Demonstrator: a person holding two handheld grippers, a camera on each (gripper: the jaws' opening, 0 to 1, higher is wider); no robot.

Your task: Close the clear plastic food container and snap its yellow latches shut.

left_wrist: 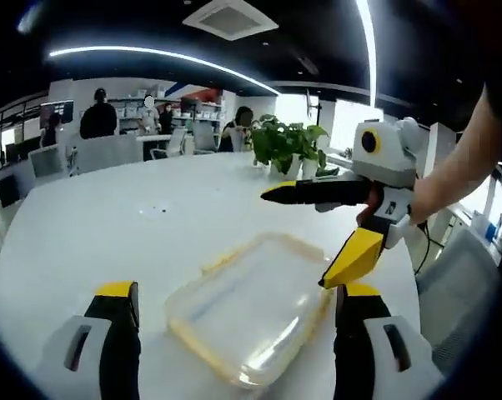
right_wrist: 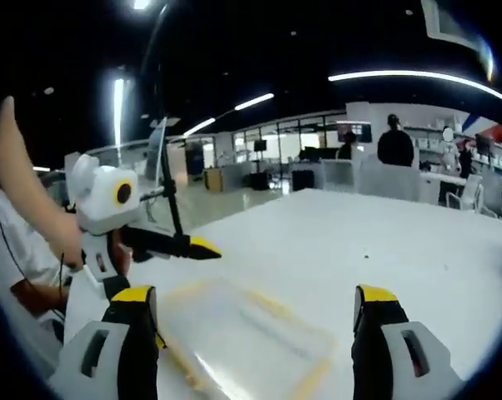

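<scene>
text: none legible — labels: none — signs: too blurred

Container (left_wrist: 249,321) at lower centre: clear glossy plastic w/ pale yellow trim, glare on lid. Table (left_wrist: 109,225): smooth white, slight sheen. Right gripper (left_wrist: 322,237), right of frame: matt black jaws, glossy yellow tips, white plastic body. Left gripper (right_wrist: 184,247) looks the same.

- Bright ceiling light strips (left_wrist: 159,54) glare overhead; ceiling around them dark.
- White worktop (left_wrist: 109,225) evenly lit, with soft blur and fisheye bending towards the edges.
</scene>
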